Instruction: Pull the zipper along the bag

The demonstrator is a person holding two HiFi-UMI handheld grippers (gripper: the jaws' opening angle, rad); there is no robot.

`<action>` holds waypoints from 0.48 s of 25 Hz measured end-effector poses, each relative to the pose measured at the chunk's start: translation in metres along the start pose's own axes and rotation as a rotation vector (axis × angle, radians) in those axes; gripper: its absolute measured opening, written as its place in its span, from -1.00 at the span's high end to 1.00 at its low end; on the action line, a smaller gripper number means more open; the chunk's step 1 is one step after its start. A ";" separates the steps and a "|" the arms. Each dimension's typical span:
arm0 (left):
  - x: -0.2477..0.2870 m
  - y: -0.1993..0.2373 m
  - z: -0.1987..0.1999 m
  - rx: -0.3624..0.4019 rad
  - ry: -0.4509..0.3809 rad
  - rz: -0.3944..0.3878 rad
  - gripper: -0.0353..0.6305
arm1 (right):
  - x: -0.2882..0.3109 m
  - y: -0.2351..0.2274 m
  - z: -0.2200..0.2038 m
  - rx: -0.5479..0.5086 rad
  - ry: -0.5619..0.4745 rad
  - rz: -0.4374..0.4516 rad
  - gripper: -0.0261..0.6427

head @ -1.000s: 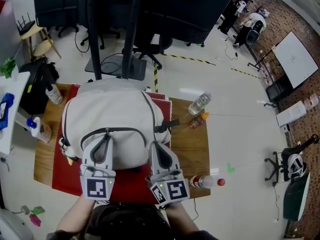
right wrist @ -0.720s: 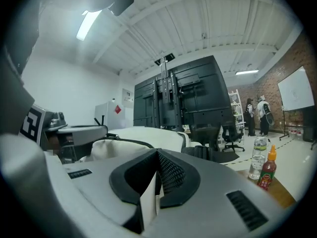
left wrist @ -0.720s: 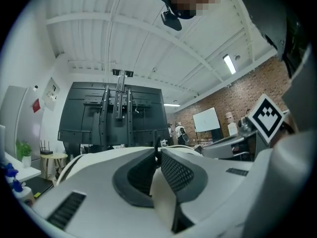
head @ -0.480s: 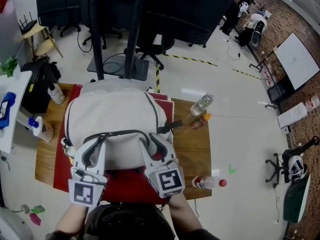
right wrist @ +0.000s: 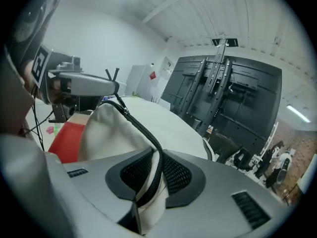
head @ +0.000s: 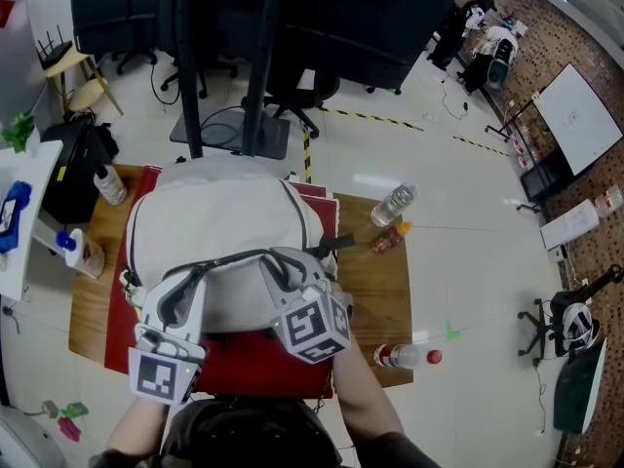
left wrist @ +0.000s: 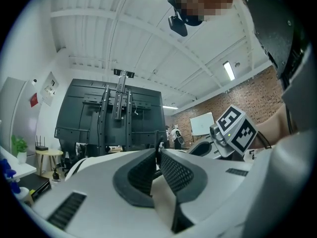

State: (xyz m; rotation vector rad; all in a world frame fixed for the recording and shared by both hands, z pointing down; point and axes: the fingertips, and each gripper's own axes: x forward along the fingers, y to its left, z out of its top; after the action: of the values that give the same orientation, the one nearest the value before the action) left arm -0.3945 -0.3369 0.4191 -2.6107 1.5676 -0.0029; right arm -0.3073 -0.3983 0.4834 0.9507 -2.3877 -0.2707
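A white backpack (head: 224, 217) lies on a red cloth (head: 249, 369) on the wooden table (head: 375, 291). Its dark zipper (head: 234, 257) arcs across the near side. My left gripper (head: 195, 275) is at the zipper's left end, shut on the thin dark zipper pull (left wrist: 157, 151); the left gripper view shows the left gripper (left wrist: 158, 156) with jaws almost together. My right gripper (head: 279, 263) sits at the arc's right part. In the right gripper view, the right gripper (right wrist: 158, 166) is opening, with a fold of white fabric and the zipper (right wrist: 143, 130) between its jaws.
A clear bottle (head: 392, 203) and a small orange-tinted one (head: 387, 237) lie at the table's right. A red-capped bottle (head: 402, 356) lies at the near right corner. A spray bottle (head: 107, 183) and a blue-capped bottle (head: 73, 250) stand at the left edge. Dark stands (head: 234, 130) rise behind.
My right gripper has opened, swung left from the bag's right side and come onto the zipper seam. My left gripper drew back toward me and tilted, still gripping.
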 end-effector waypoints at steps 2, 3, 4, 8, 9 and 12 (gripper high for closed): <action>0.000 0.007 -0.003 -0.004 0.006 0.023 0.75 | -0.004 0.000 0.002 0.038 -0.024 0.015 0.68; 0.000 0.010 -0.004 -0.006 0.009 0.035 0.75 | -0.006 -0.001 0.003 0.051 -0.041 0.016 0.70; 0.000 0.013 -0.006 -0.008 0.012 0.045 0.75 | -0.009 -0.001 0.004 0.057 -0.057 0.013 0.71; 0.000 0.021 -0.008 -0.011 0.022 0.072 0.75 | -0.017 -0.001 0.006 0.071 -0.105 -0.007 0.73; 0.000 0.023 -0.009 -0.015 0.024 0.077 0.75 | -0.018 -0.001 0.006 0.082 -0.110 -0.013 0.73; 0.000 0.024 -0.008 -0.006 0.029 0.081 0.75 | -0.021 -0.004 0.005 0.108 -0.113 -0.027 0.73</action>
State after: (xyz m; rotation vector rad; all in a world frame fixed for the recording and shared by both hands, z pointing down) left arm -0.4154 -0.3489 0.4246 -2.5609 1.6842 -0.0295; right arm -0.2953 -0.3871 0.4691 1.0426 -2.5154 -0.2127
